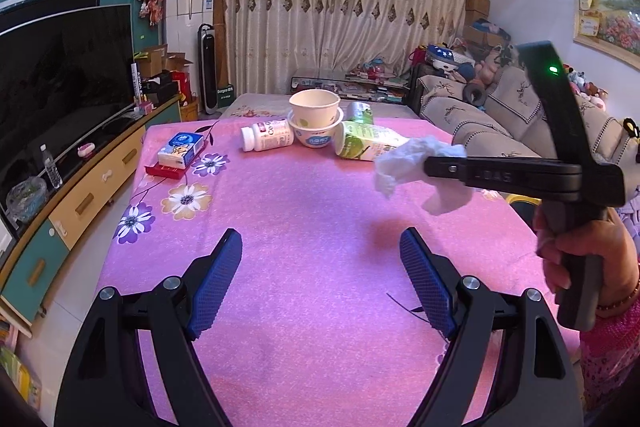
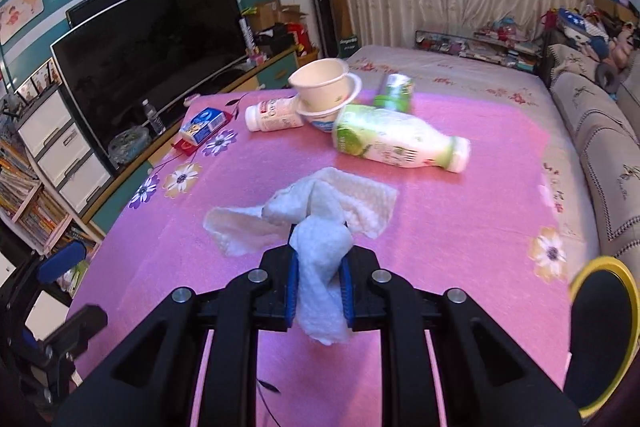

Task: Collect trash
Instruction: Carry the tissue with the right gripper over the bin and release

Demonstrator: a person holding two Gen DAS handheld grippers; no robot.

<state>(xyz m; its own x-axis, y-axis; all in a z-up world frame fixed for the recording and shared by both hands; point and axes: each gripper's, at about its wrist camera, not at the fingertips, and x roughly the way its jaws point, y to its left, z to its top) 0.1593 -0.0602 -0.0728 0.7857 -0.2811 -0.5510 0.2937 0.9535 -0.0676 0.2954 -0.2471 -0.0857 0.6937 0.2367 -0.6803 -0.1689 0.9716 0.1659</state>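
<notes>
My right gripper (image 2: 319, 259) is shut on a crumpled white tissue (image 2: 320, 223), which hangs between the blue pads above the pink table (image 2: 460, 247). From the left wrist view that same right gripper (image 1: 430, 165) holds the tissue (image 1: 404, 163) in the air at the right, a hand on its handle. My left gripper (image 1: 321, 259) stands open low over the pink cloth (image 1: 300, 211) with nothing between its fingers. At the far end lie a green and white bottle (image 2: 396, 143), a white bottle (image 2: 276, 117), two stacked paper cups (image 2: 326, 95) and a green can (image 2: 394, 91).
A blue tissue pack (image 1: 180, 149) sits on a red tray at the table's left. A TV (image 1: 60, 83) and cabinet run along the left, a sofa (image 1: 500, 119) along the right. A black bin with a yellow rim (image 2: 600, 339) stands at the right.
</notes>
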